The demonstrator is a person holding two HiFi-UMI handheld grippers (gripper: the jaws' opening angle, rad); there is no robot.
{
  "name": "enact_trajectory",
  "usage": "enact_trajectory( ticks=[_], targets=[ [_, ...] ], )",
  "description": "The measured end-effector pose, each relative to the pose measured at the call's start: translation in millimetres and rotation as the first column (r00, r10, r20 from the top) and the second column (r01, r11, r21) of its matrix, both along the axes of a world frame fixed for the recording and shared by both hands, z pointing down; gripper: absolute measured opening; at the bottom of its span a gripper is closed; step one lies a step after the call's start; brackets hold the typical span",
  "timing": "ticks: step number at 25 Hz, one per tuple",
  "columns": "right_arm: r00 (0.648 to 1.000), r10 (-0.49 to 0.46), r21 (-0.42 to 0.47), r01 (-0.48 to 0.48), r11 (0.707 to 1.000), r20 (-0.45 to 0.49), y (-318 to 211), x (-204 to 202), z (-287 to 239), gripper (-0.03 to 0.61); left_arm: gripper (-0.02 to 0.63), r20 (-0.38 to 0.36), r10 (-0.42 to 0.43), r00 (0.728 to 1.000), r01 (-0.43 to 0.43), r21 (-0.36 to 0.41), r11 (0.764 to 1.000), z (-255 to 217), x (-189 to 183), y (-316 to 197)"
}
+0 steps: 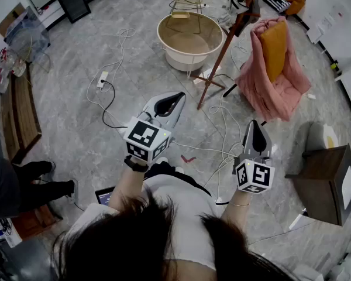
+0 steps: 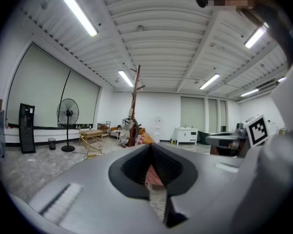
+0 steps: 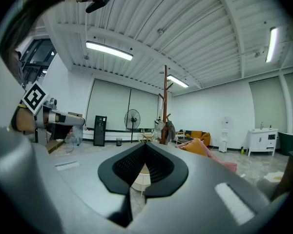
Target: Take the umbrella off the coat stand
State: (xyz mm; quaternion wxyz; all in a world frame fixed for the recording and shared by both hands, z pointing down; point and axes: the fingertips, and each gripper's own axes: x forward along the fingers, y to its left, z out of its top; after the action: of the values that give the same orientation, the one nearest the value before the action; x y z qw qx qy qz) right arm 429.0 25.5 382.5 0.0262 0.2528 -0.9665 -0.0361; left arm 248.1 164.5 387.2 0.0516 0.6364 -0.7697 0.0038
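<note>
Wooden coat stand (image 1: 221, 57): a red-brown pole on splayed feet, well ahead of us across the grey floor, between a cream tub (image 1: 190, 40) and a pink-draped chair (image 1: 275, 78).
Umbrella (image 1: 246, 17): we take the dark, slim shape hanging near the top of the pole to be it. It is too small in every view for us to be sure.
Left gripper (image 1: 176, 98): held level, jaws together, nothing between them.
Right gripper (image 1: 254, 124): held level, jaws closed, empty.
Progress: the approach is not yet made, and both grippers are well apart from the stand.
Handling: we judge the umbrella light, with a stiff shaft under soft, slippery fabric. The folds would likely slide under the pads.
Hold point: we recommend the handle or bare shaft just below the peg. Lift clear of the peg before drawing away.
Risk: a sideways pull may tip the stand.
</note>
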Motion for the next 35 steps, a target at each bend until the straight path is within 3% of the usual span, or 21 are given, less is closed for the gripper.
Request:
enact_trajectory(
  ticks=[9,16,18,35],
  targets=[
    [0.999,-0.023,-0.021,0.024,0.999,0.048,3.8,3.8,-1.9,0.003,0.057,-0.02,-0.026,0.999,0.026,0.004,1.0,6.6,5.6,3.6],
    [0.997,-0.048,-0.028,0.05,0.998,0.066,-7.0,-29.4,-5.5,0.025,0.057,-0.021,-0.047,0.999,0.047,0.006,0.999,11.2,-23.4,-4.3],
    [0.996,-0.059,-0.032,0.062,0.998,0.071,-10.5,-47.3,-7.2,0.063,0.058,-0.022,-0.05,0.999,0.05,0.004,0.999,12.9,-38.8,-8.2],
    [0.993,-0.042,-0.046,0.047,0.998,0.108,-71.9,-236.2,-24.6,0.183,0.058,0.009,-0.03,0.999,0.03,0.0,1.0,-1.4,-219.8,-75.1]
  ],
)
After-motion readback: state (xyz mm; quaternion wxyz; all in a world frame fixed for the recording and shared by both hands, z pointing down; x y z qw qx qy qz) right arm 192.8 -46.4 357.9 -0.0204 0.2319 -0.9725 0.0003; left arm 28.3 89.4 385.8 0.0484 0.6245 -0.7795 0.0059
